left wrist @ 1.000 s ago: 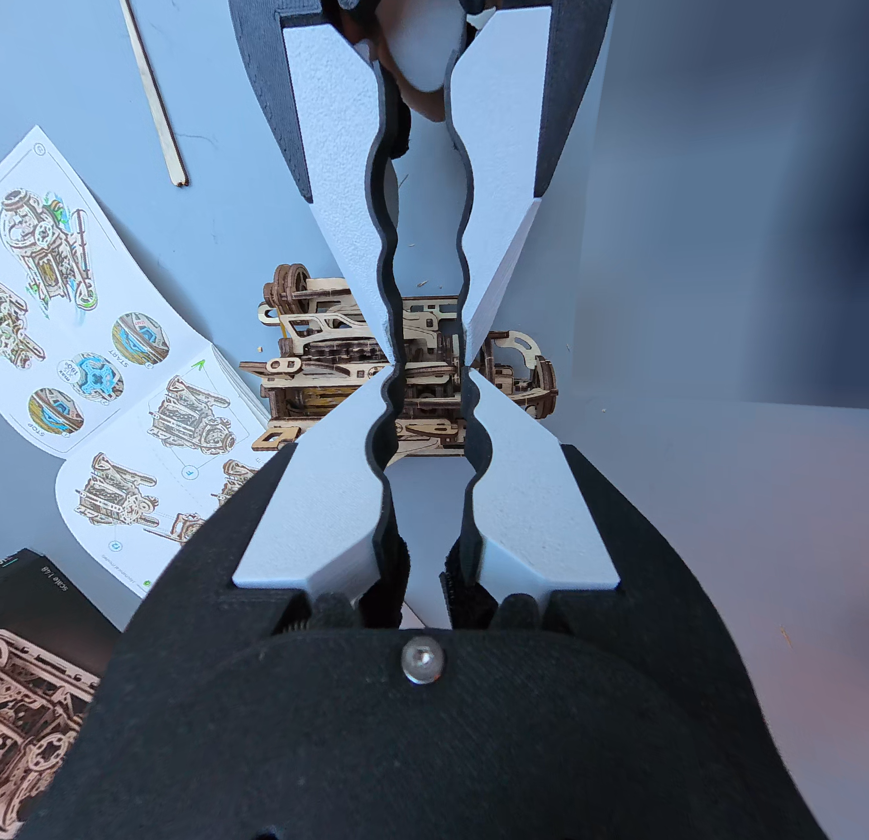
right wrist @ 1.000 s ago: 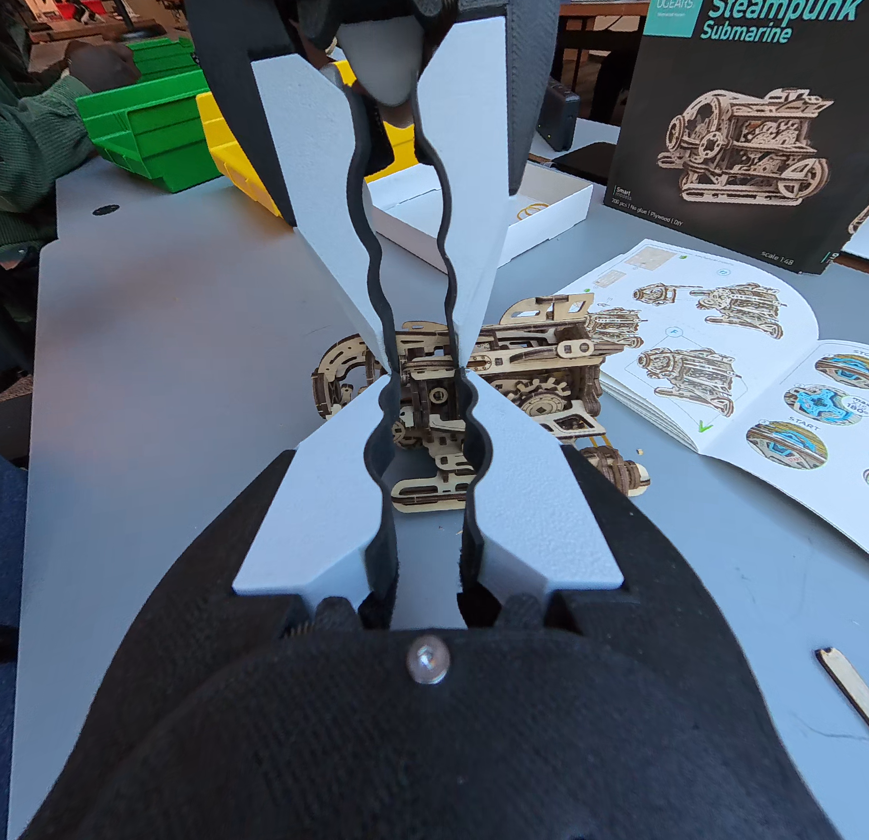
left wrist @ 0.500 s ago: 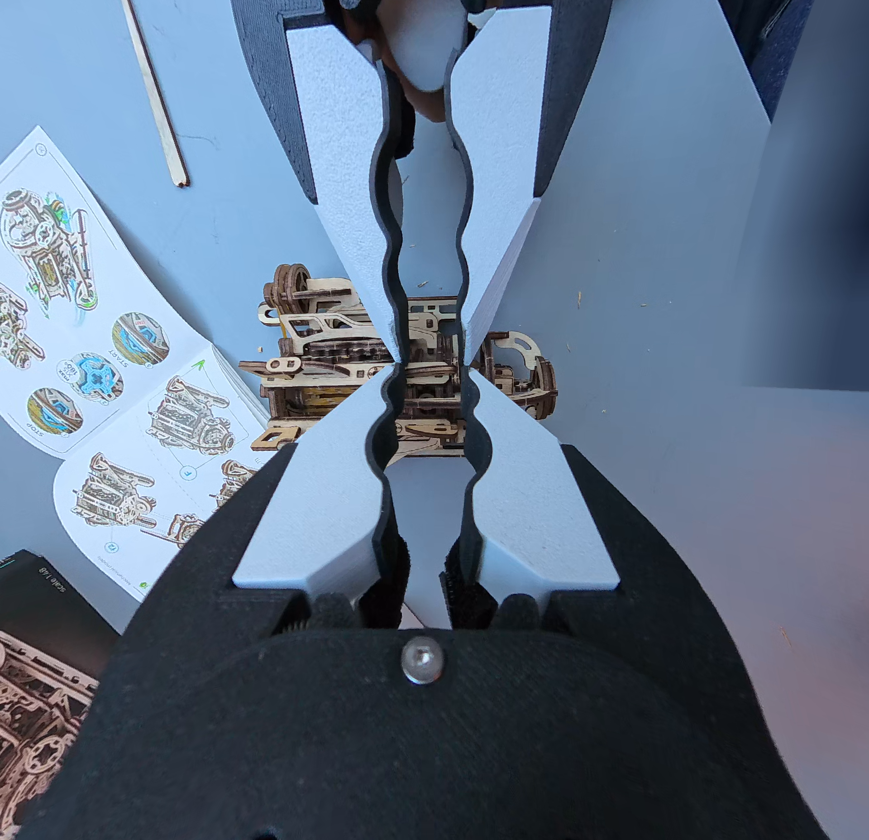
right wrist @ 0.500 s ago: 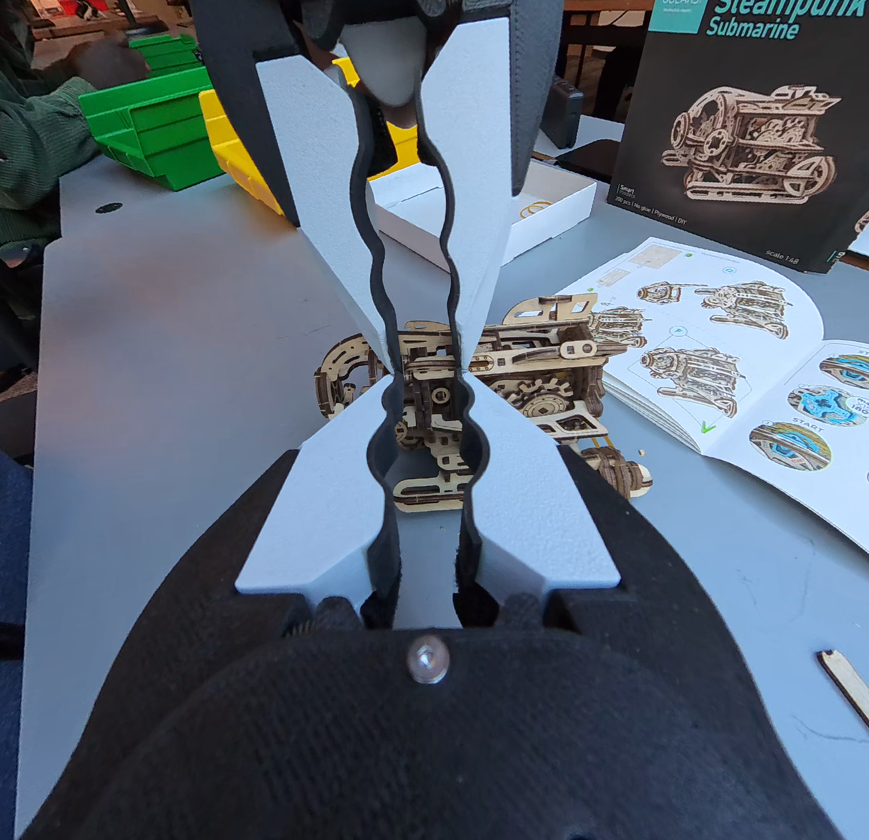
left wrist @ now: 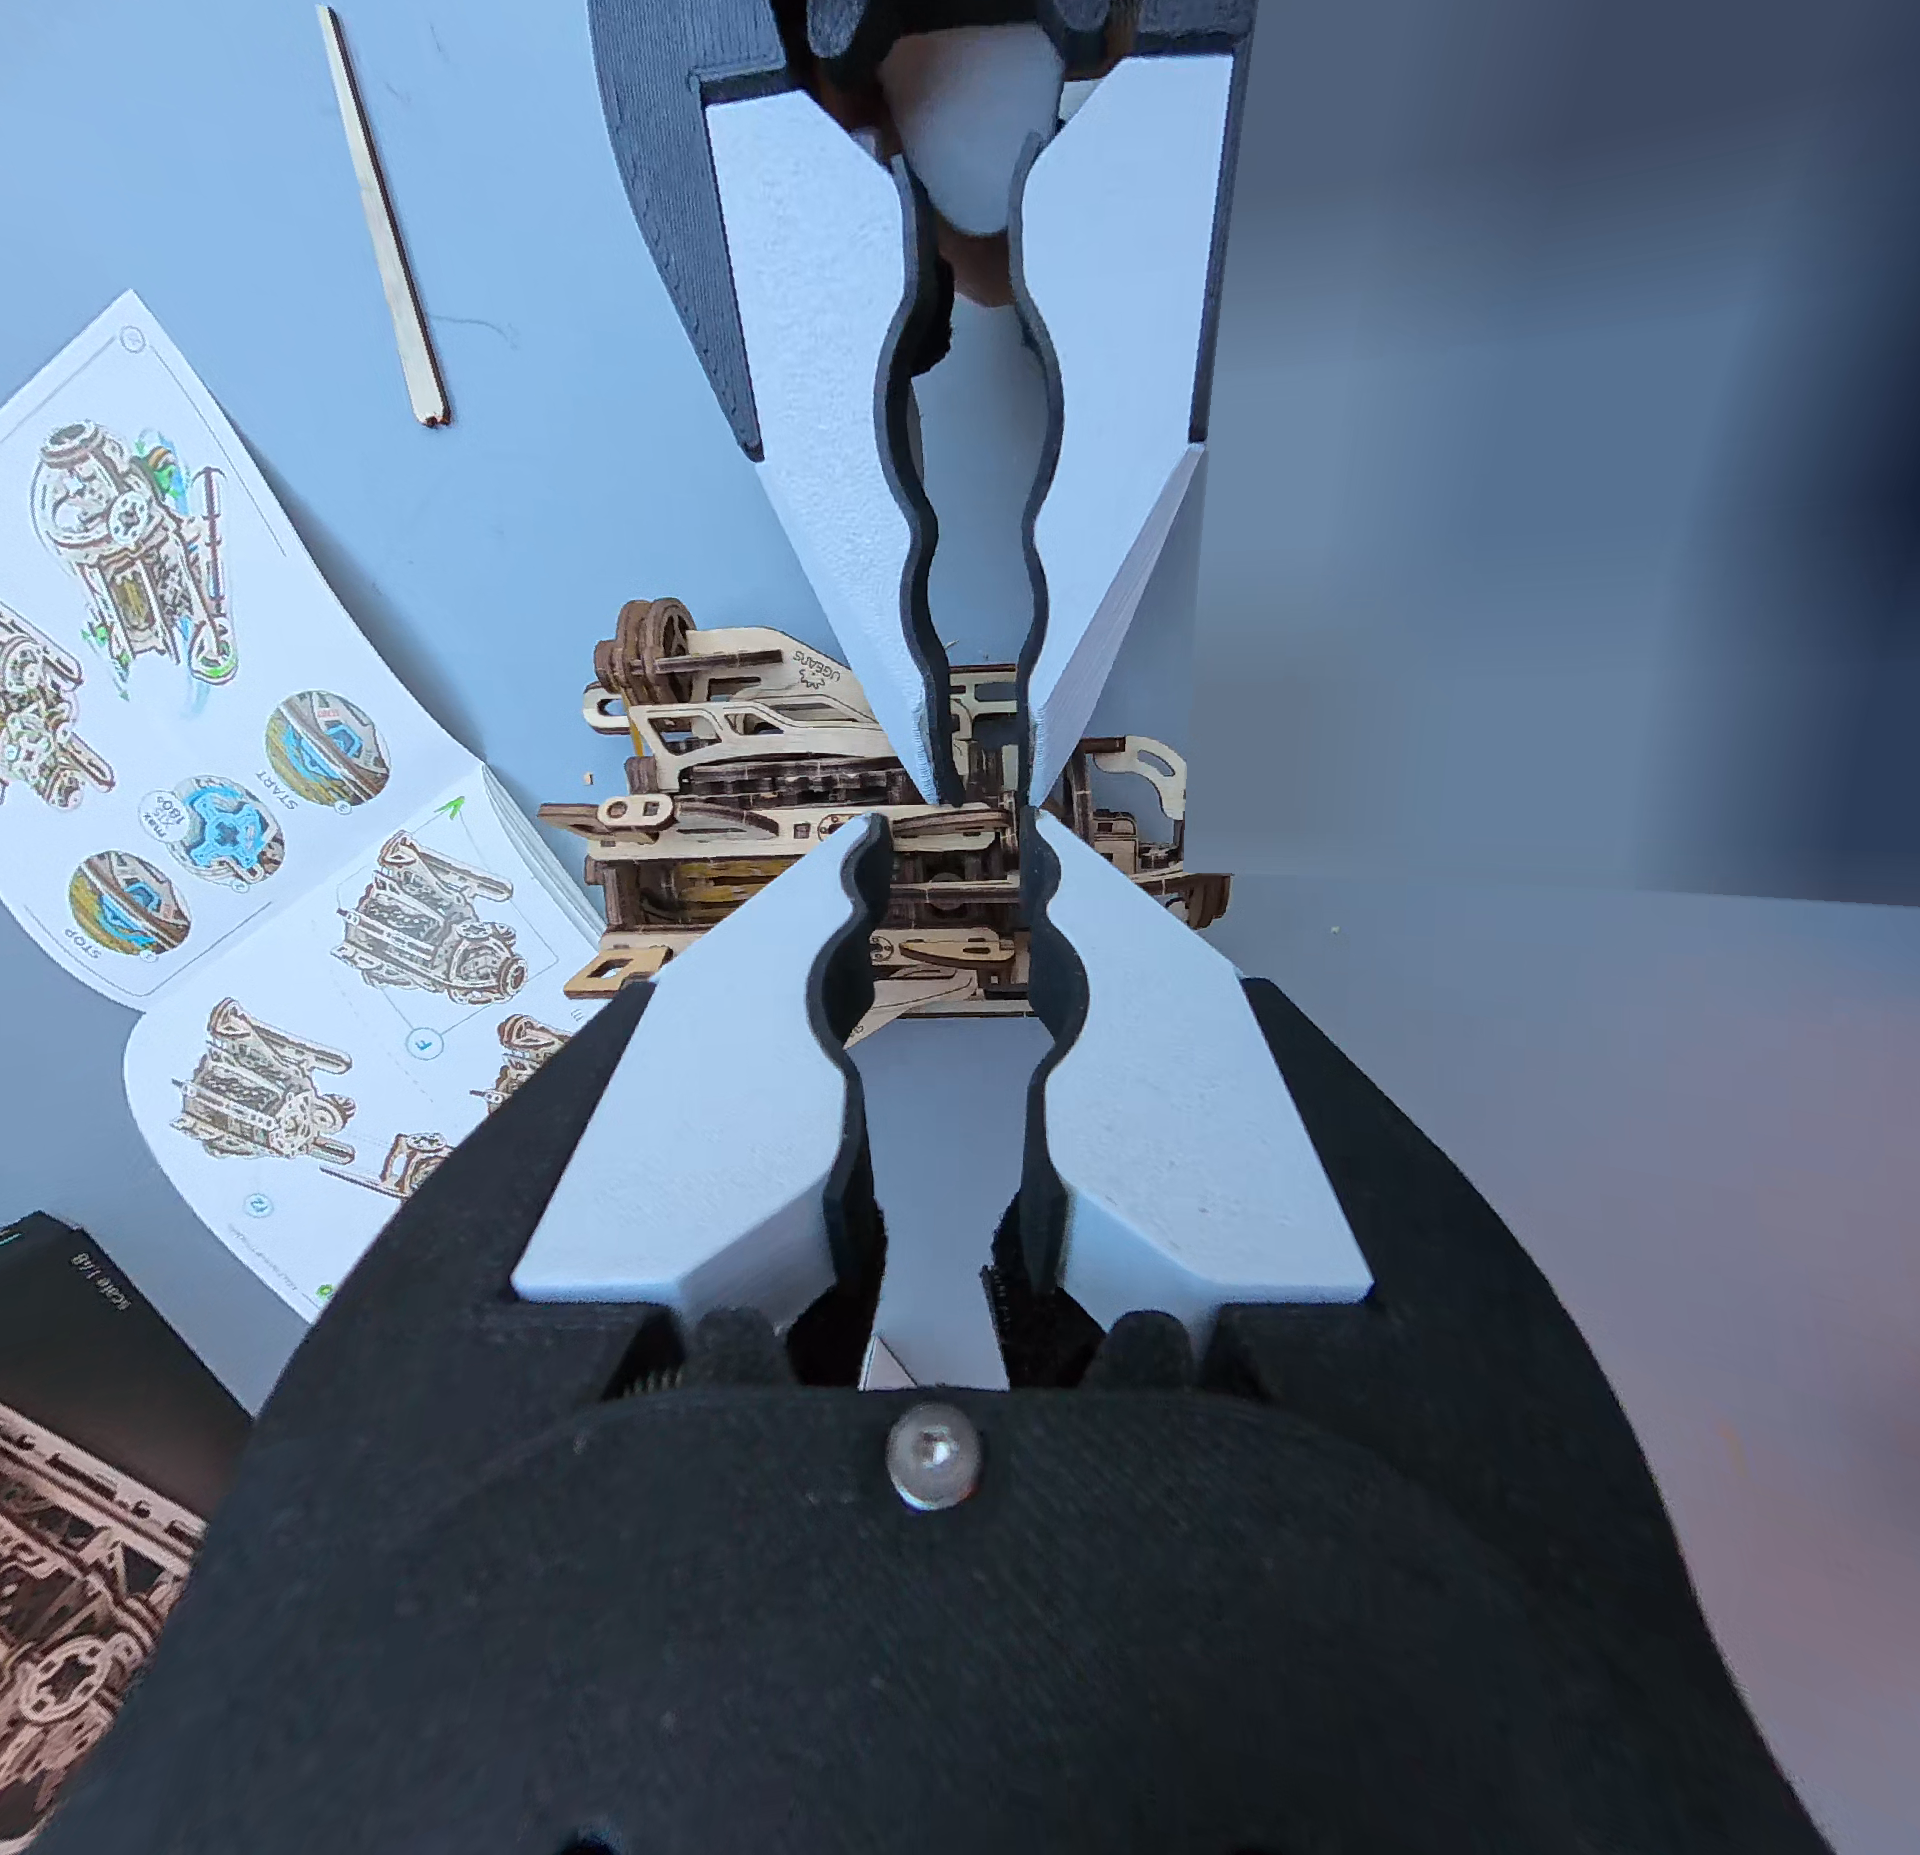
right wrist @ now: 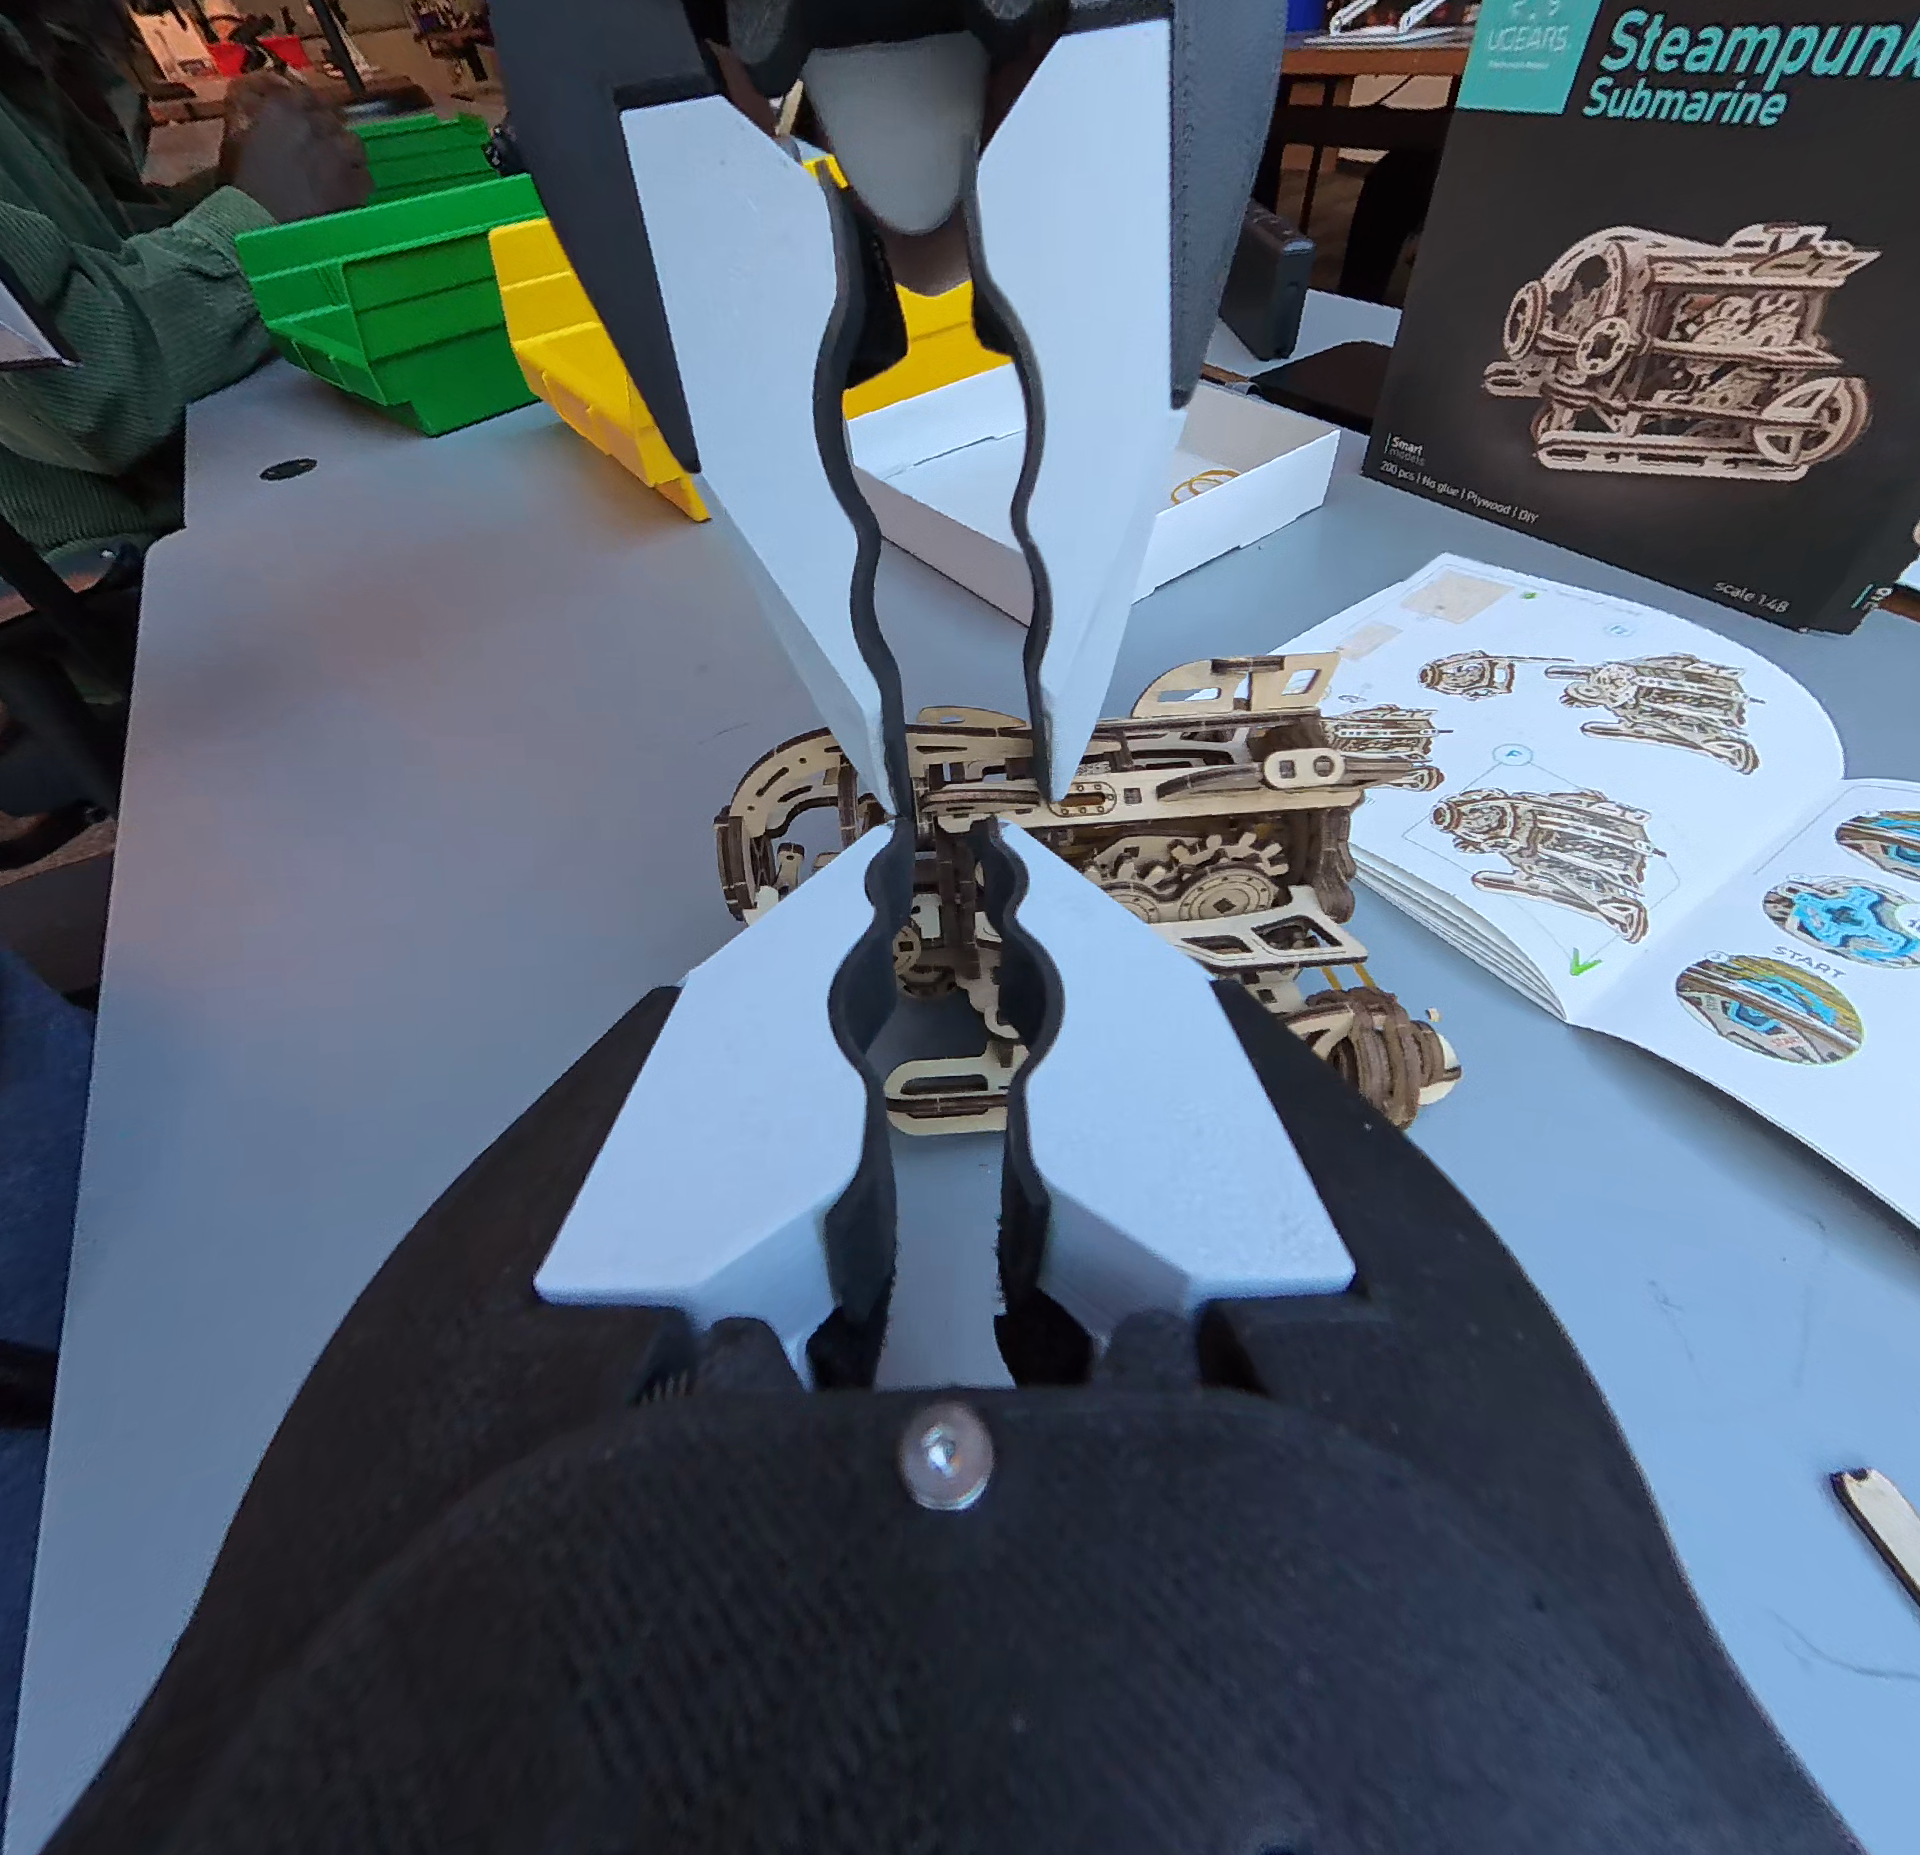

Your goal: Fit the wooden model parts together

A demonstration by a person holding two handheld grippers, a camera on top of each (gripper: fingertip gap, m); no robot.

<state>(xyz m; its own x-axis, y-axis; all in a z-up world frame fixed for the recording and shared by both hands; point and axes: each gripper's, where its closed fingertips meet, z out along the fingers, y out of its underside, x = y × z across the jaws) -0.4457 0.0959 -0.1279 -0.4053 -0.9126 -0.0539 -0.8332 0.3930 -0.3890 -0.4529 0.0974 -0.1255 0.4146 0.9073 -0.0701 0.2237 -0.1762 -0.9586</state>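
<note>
A partly built wooden model [left wrist: 727, 766] stands on the grey table [left wrist: 1558, 1182]; it also shows in the right wrist view [right wrist: 1195, 870]. My left gripper [left wrist: 954, 823] and my right gripper [right wrist: 951, 834] meet tip to tip over its middle from opposite sides. The left jaws stand a small gap apart with the model's middle frame between them. The right jaws stand closer together, pinched on thin upright plates in the model's middle. The contact points are hidden by the fingers.
An open instruction booklet [right wrist: 1662, 818] lies beside the model. A black kit box [right wrist: 1662, 299] stands behind it. A white tray [right wrist: 1247, 475] and green [right wrist: 395, 299] and yellow [right wrist: 582, 351] bins sit at the back. A loose wooden stick [left wrist: 384, 216] lies apart. A person's green sleeve [right wrist: 104, 330] is at the left. Only a small space, under 4 cm, lies between the two pairs of fingers.
My right gripper's jaws have drawn closer together on the model's middle. My left gripper's gap and the model's place look unchanged.
</note>
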